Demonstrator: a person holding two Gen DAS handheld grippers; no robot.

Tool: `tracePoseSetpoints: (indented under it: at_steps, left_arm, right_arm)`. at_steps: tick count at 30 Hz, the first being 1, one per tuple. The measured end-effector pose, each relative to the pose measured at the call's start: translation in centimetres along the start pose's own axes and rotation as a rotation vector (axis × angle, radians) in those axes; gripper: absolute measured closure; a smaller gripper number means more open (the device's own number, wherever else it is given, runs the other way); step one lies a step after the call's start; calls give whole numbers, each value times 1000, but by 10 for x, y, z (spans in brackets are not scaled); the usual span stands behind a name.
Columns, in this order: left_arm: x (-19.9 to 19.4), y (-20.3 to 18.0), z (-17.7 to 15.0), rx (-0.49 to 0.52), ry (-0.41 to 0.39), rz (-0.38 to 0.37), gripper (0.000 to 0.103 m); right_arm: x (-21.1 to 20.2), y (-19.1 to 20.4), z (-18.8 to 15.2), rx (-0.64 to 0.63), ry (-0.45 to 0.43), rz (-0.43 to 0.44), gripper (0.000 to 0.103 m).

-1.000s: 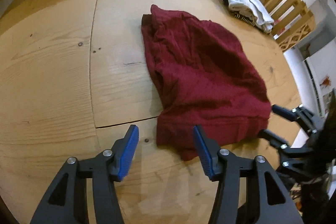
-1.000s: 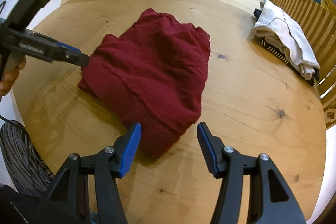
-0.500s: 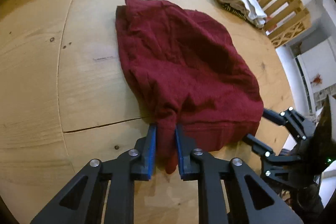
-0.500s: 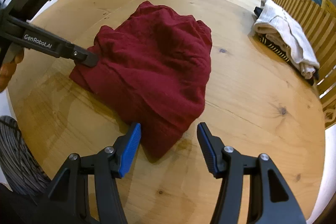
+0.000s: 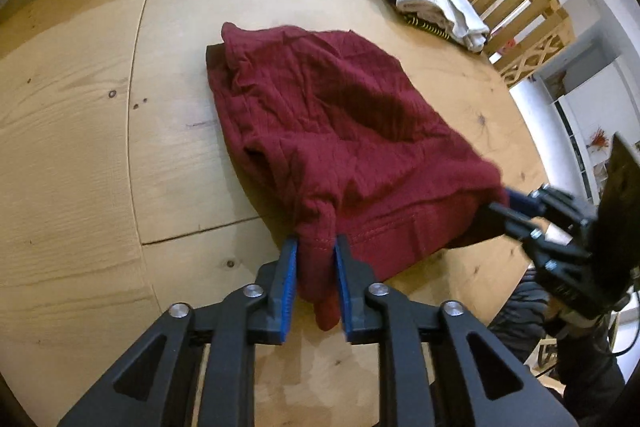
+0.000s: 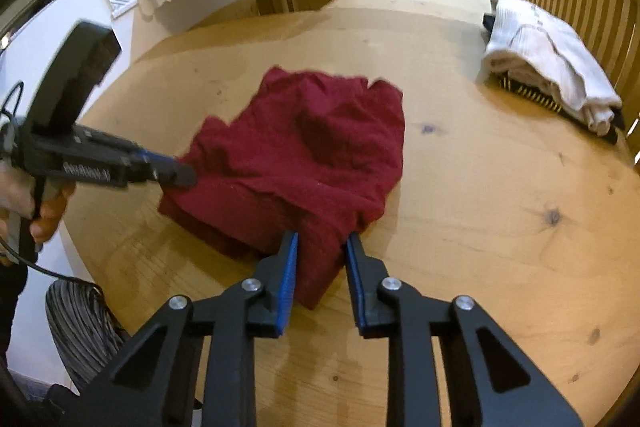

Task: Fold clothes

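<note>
We've got the left gripper (image 5: 316,263) and right gripper (image 6: 320,259) each pinching a near-edge corner of the red garment (image 5: 340,131), rest stretching away across the tabletop (image 5: 120,147).

R gripper (image 5: 505,203) motion-blurred; dark clothes (image 6: 532,93) (under white stack) mostly hidden.

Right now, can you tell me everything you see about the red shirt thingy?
The dark red garment is soft, ribbed-looking knit cloth with a stitched hem along its near edge. It lies rumpled and partly bunched on the wooden table, not yet neatly folded. The left gripper pinches one near corner, and the right gripper is closed on the other, so the near edge looks slightly lifted. Nothing else touches it.
</note>
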State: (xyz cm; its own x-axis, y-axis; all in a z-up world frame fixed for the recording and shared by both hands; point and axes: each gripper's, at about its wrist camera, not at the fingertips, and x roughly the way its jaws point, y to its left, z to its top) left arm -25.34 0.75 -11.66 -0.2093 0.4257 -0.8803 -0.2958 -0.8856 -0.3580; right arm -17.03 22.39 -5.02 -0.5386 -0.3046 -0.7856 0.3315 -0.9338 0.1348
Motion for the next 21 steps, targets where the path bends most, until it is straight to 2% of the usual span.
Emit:
tracePoseSetpoints:
  at_steps: [5,7,10,13,16,20,21]
  left_arm:
    - [-10,-10,-1,1,-25,-50,79]
    - [-23,-16,1,26,-59,-37,79]
    - [-40,-18,3,64,-95,-3,73]
    - [-45,-13,-1,80,-104,16,72]
    - [-38,-13,2,72,-107,3,80]
    - [-32,-4,10,47,-130,-67,96]
    - [-30,-3,12,38,-131,-81,96]
  right_arm:
    - [-23,1,23,-26,-68,11,85]
    - [-35,2,34,-21,-97,47,86]
    - [-45,2,54,-12,-124,86,87]
    - [-40,3,71,-38,-118,53,87]
    - [-26,1,81,-60,-84,5,88]
    - [-16,-3,86,-69,-41,-31,88]
    - [-13,-5,85,-68,-35,-54,88]
